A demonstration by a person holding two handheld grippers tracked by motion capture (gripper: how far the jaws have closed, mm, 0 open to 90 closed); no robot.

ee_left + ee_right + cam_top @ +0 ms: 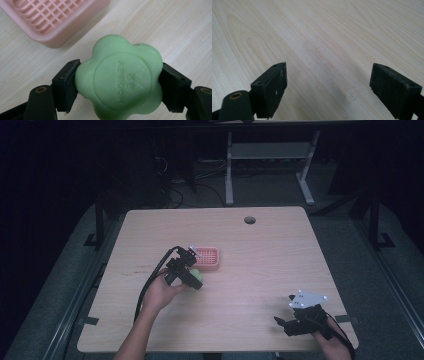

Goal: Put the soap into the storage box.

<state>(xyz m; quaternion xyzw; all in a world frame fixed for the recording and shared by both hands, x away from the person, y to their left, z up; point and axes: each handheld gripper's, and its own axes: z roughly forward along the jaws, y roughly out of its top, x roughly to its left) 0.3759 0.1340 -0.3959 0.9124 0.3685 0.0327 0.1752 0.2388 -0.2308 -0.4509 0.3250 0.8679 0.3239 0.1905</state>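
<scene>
1. The person's left forearm reaches up the pale wood-grain table (260, 265) from its near edge, and the left gripper (196, 279) is angled toward the far right
2. Its two black jaws are closed on the green flower-shaped bar of soap (120, 80), one matte pad pressed to each side of the bar; the soap sits between the fingertips, just short of the dish
3. The soap looks smooth and waxy, with rounded lobes and a raised round centre bearing faint embossed lettering
4. The pink plastic soap dish (53, 21) lies just beyond the fingertips; it is rectangular with rounded corners and a ribbed lattice floor
5. The right gripper (281, 322) rests low near the table's near right corner, hand behind it, its jaws spread wide with nothing but bare wood between the flat black pads (275, 87)
</scene>
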